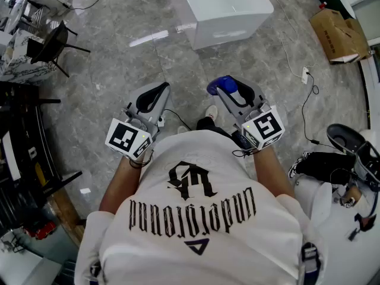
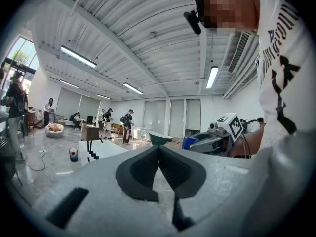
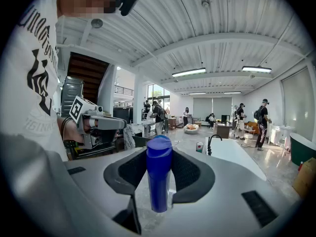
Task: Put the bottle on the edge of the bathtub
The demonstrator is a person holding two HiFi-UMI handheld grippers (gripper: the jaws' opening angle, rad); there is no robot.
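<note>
My right gripper [image 1: 230, 91] is shut on a blue bottle [image 1: 222, 85], held out in front of the person's chest above the grey marble floor. In the right gripper view the bottle [image 3: 159, 179] stands upright between the dark pads [image 3: 190, 174], its rounded cap topmost. My left gripper [image 1: 152, 97] is held level beside it, and its jaws meet at the tip with nothing between them [image 2: 159, 148]. The white bathtub [image 1: 228, 8] stands a few steps ahead on the floor; its rim and black faucet [image 3: 213, 143] show beyond the bottle.
A small cup [image 3: 199, 146] sits on the near end of the bathtub. A cardboard box [image 1: 338, 34] lies at the far right, cables [image 1: 306, 79] trail over the floor, and a black chair [image 1: 50, 43] stands at the left. Black and white equipment [image 1: 350, 159] is close on the right. People stand far off.
</note>
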